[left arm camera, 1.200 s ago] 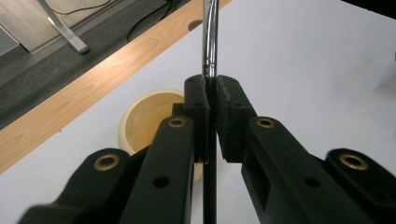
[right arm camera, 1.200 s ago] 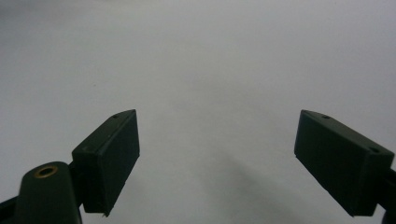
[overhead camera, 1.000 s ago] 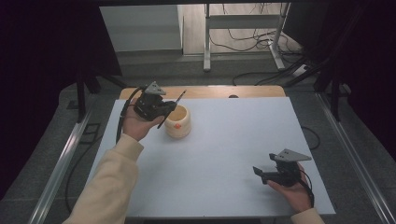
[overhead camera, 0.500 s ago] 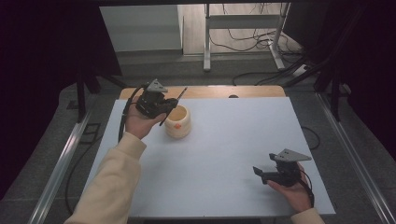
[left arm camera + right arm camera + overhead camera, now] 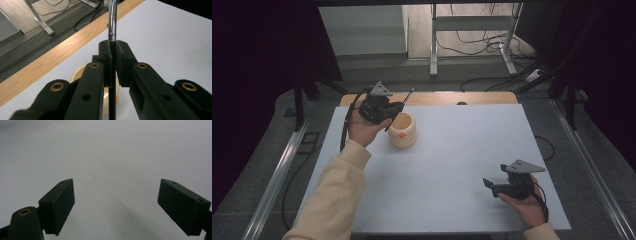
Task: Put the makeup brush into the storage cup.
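Two grippers are in use: the left gripper (image 5: 388, 111), near the tabletop's (image 5: 462, 150) far left corner, pinches a thin metal-tipped rod (image 5: 112, 30) just above the cream cup (image 5: 402, 130). The right gripper (image 5: 490, 184), jaws spread wide and empty, rests near the near right corner.

overhead camera, two close tongs-mounted

Cup at the table's far left, grippers apart

The cup (image 5: 402, 130) stands on the table (image 5: 452, 165), just right of the left gripper (image 5: 388, 108); the right gripper (image 5: 490, 183) sits near the front right corner.
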`<state>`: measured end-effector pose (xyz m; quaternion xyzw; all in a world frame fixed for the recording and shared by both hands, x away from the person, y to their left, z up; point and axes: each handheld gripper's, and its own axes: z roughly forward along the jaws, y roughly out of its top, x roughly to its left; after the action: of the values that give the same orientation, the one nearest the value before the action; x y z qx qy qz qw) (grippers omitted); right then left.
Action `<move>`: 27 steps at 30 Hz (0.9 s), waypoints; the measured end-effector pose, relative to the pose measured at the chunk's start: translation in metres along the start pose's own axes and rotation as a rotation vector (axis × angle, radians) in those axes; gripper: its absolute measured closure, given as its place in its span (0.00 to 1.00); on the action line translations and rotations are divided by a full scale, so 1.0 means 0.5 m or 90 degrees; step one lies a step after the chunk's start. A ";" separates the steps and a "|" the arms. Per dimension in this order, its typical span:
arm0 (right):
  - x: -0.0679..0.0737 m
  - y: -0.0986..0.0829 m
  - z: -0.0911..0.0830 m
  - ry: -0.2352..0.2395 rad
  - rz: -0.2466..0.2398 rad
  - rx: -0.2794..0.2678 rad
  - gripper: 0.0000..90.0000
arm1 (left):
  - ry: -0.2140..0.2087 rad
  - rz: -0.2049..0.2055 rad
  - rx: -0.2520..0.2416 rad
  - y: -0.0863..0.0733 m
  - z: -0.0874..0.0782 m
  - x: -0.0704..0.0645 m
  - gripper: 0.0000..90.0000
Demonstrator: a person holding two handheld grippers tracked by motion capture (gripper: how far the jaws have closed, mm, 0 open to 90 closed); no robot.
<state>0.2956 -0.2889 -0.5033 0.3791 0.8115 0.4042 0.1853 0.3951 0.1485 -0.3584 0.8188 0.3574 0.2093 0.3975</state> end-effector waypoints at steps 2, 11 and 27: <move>0.000 0.000 0.000 0.000 0.000 -0.001 0.15 | -0.001 -0.002 -0.001 0.002 0.002 0.002 0.93; -0.001 0.000 -0.001 0.001 0.001 -0.001 0.15 | -0.001 -0.015 -0.012 0.002 0.010 0.007 0.93; -0.001 0.000 0.000 0.000 0.002 0.000 0.15 | -0.001 -0.018 -0.005 0.009 0.035 0.010 0.93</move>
<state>0.2960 -0.2891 -0.5033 0.3804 0.8111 0.4044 0.1843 0.4113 0.1415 -0.3652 0.8124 0.3679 0.2045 0.4036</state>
